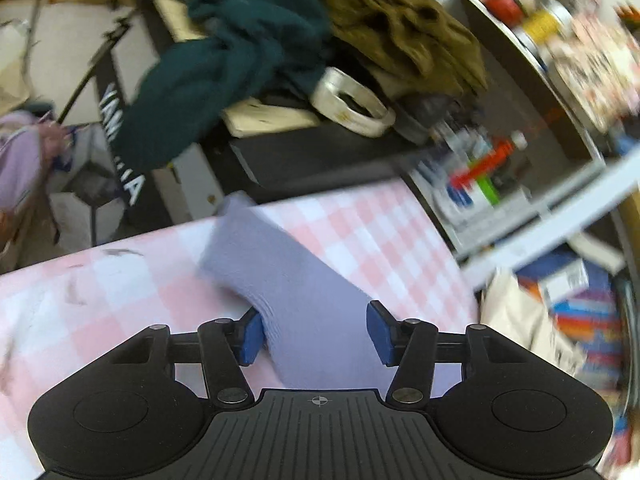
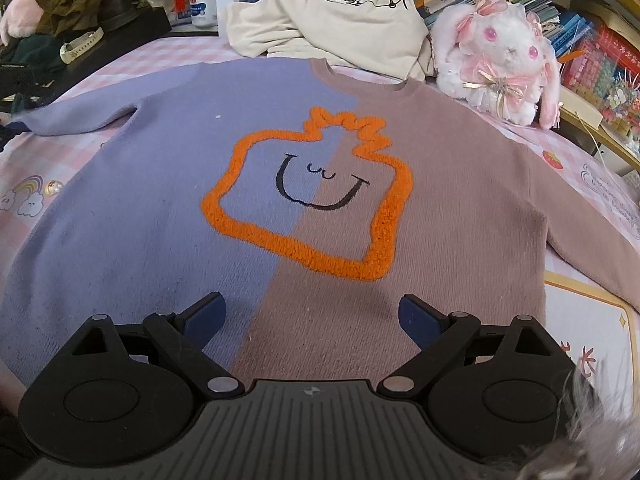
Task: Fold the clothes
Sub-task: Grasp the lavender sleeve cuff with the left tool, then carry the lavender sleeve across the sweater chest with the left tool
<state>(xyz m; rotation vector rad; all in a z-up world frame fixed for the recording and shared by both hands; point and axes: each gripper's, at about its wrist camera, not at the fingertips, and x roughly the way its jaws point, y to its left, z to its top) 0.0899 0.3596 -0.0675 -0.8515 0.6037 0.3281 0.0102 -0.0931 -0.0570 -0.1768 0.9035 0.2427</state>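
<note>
Right wrist view shows the sweater [image 2: 312, 184] spread flat and face up on the pink checked bedcover [image 2: 36, 168], collar away from the camera, hem nearest the right gripper [image 2: 312, 316]. Its body is half purple, half brown, with an orange outline in the middle. The purple sleeve [image 2: 76, 116] runs out to the left and the brown sleeve [image 2: 592, 240] runs off to the right.

In the left wrist view, the purple sleeve's long axis runs straight forward between the fingers of the left gripper [image 1: 316, 334], its cuff pointing away toward the bed's edge. That makes the left gripper the nearer one to this sleeve. Its fingers are spread apart with the sleeve lying between them; the left pad [image 1: 252, 336] sits against the sleeve's edge, the right one stands just clear, so nothing is pinched.

The right gripper hangs above the hem near the colour seam, fingers spread wide, holding nothing.

No fold shows in the sweater.
</note>
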